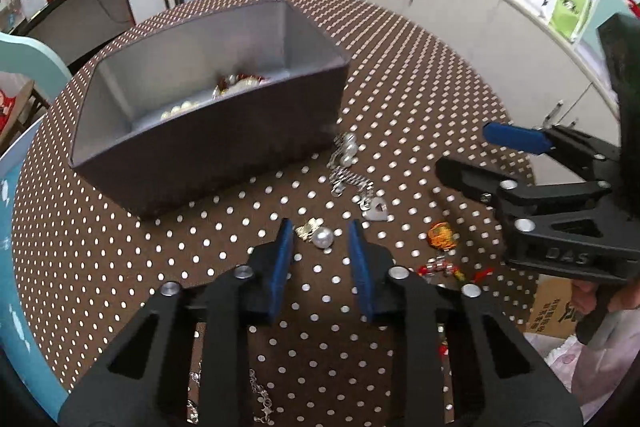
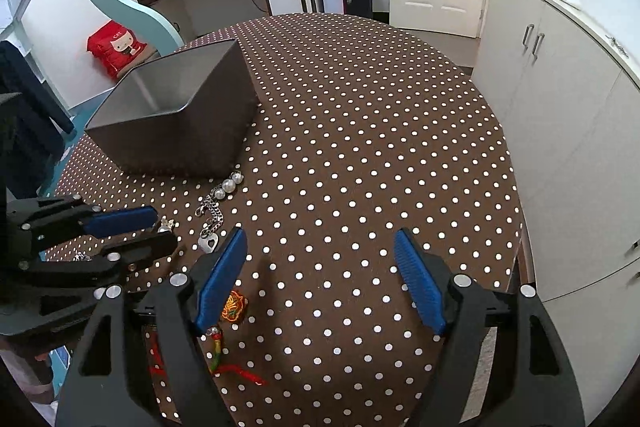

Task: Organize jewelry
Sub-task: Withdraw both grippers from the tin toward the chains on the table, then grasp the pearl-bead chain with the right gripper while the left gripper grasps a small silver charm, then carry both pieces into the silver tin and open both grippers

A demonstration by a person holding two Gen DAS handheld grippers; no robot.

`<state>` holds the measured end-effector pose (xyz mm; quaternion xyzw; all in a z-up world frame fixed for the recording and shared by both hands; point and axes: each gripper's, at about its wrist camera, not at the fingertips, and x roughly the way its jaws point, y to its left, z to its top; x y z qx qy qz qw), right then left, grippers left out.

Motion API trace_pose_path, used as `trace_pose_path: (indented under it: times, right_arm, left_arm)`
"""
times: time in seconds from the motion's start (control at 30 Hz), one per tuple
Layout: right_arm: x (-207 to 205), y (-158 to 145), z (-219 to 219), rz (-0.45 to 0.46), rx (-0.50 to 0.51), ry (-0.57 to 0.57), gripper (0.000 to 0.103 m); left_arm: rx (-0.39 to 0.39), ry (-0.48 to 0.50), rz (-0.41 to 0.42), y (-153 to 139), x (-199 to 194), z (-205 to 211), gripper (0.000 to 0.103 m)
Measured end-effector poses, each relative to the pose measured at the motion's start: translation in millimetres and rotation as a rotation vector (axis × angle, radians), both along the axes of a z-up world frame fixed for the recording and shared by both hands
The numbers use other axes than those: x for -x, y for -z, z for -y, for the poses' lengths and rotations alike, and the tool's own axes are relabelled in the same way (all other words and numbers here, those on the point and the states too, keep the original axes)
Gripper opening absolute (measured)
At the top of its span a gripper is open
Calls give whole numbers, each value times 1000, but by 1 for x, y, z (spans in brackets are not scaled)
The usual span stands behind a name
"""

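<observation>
Blue-padded fingers of the left gripper (image 1: 322,237) are sitting at the bottom centre of the left wrist view, spread apart and gripping nothing. Right between the tips, a big white pearl with a small gold clasp piece (image 1: 322,237) is lying on the brown tablecloth with white polka dots (image 1: 120,259), not touched by either pad as far as I can tell.

Going outward, just above and right of the pearl, a silver chain bracelet with a heart charm and a few pearls (image 1: 352,175) is trailing up toward the corner of the dark brown rectangular box with a grey lining (image 1: 208,151), which is taking up the middle left of the frame. Inside the box, pearls and something red and gold (image 1: 224,91) are piling up near the front wall.

To the lower right, an orange and gold embroidered charm on a red beaded cord (image 1: 442,235) is lying on the cloth. In the right wrist view, that same charm (image 2: 235,306) is sitting just beside the left finger pad.

The right gripper (image 2: 320,275) is hanging wide open over bare tablecloth at the bottom of its own view, holding nothing. It's also showing at the right edge of the left wrist view (image 1: 460,153), fingers parted.
</observation>
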<state>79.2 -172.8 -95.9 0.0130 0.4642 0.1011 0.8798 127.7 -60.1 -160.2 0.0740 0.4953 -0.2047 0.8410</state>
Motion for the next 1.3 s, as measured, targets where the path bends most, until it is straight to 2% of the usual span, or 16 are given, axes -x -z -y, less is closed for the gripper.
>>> trace_pose_path:
  times: [0.13,0.23,0.47,0.63,0.83,0.9,0.97,1.0,1.03,1.2,1.3]
  right_arm:
    - [-3,1,-2,-7,-3,-10,73]
    - [-7,1,-7,-11,-9,-17,73]
    - [-19,-5,-31,4,-13,-72,73]
    - [-30,-9,-48,10,-42,-104,59]
    - [-44,2,-70,-23,8,-126,43]
    - [-46,5,-77,-20,37,-132,41]
    - [-46,6,-82,-8,85,-129,33]
    - [-46,6,-83,-5,92,-123,25]
    - [-47,6,-82,-1,108,-118,11]
    - [-41,7,-76,3,127,-103,8]
    - [-38,6,-68,-2,98,-99,8]
  left_arm:
    - [-13,-6,14,2,-3,1,12]
    - [-25,14,30,3,-2,2,12]
    - [-8,-15,36,-3,3,-13,11]
    - [9,-53,46,-13,0,-30,11]
    - [12,-104,34,-15,-6,-49,11]
    - [18,-109,29,-15,-8,-53,11]
    - [20,-115,23,-15,-10,-57,11]
    - [19,-118,21,-14,-11,-57,11]
    - [21,-120,20,-15,-12,-58,11]
    - [26,-121,18,-16,-13,-58,11]
    - [29,-123,17,-16,-14,-55,11]
